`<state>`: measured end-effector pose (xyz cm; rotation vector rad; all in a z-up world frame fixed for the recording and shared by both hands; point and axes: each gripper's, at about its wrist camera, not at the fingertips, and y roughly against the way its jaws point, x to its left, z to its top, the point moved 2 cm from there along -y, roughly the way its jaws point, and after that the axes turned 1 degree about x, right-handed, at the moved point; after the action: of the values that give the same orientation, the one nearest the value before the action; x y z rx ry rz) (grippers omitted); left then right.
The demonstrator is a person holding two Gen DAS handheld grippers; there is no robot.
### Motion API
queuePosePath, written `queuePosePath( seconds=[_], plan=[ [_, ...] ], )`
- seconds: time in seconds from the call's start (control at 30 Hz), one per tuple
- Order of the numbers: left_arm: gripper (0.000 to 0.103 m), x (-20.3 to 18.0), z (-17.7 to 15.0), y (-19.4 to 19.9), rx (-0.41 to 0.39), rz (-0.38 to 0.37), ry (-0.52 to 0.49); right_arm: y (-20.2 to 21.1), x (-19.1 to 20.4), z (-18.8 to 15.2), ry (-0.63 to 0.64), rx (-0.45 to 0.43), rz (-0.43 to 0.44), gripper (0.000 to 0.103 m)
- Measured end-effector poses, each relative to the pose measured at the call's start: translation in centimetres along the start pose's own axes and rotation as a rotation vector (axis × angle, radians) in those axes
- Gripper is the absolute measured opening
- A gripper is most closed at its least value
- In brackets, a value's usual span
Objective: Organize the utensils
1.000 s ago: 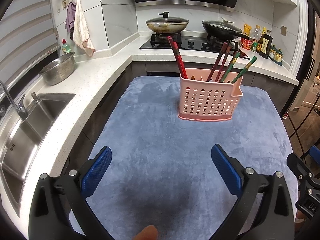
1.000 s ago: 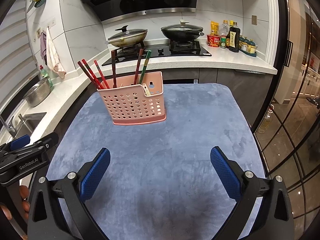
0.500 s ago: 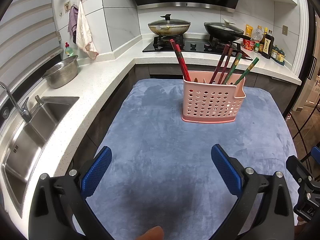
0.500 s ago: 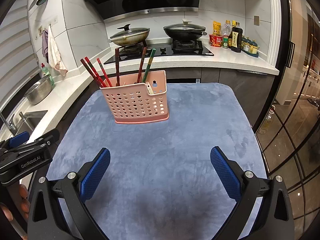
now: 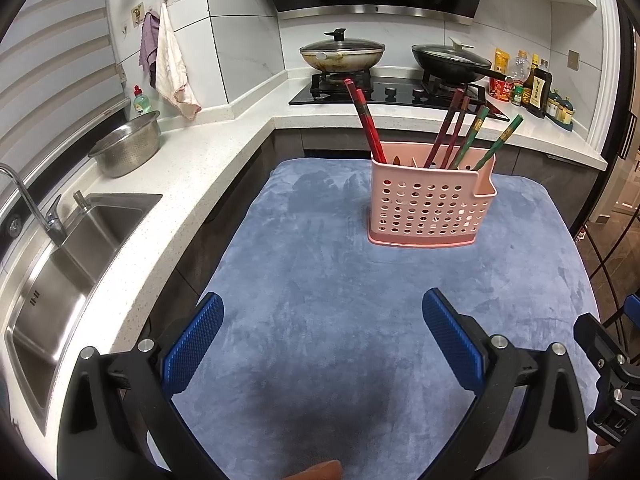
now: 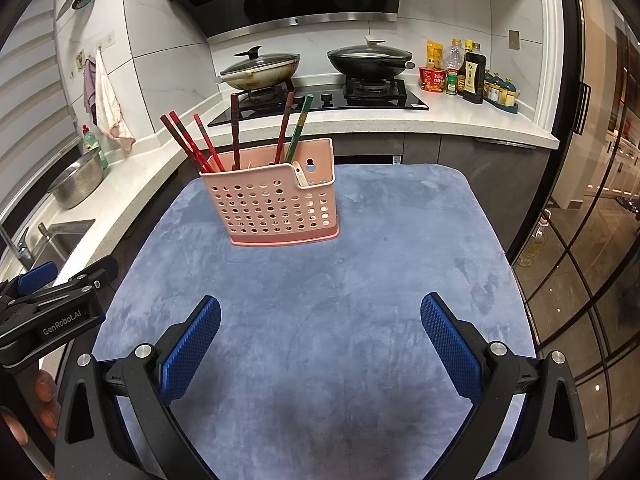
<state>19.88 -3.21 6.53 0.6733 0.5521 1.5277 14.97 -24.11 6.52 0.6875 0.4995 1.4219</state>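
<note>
Pink basket (image 5: 430, 204) with chopsticks (image 5: 366, 120) well ahead of both empty, wide-apart grippers, left (image 5: 322, 342) and right (image 6: 320, 340); basket's inside hidden.

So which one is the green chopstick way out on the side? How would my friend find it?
Find the blue mat, then the pink holder standing on it. The green chopstick sits at the holder's notched right corner, leaning outward more than the rest; its neighbours are mostly red or dark.
</note>
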Motion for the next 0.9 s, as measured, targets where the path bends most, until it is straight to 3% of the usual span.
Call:
queuePosePath(
  seconds=[0.9],
  plan=[
    [0.095,0.03,0.01,-0.36,0.009,0.001,0.001,-0.33,0.16,-0.31,-0.005,0.004,0.002,0.096]
  ],
)
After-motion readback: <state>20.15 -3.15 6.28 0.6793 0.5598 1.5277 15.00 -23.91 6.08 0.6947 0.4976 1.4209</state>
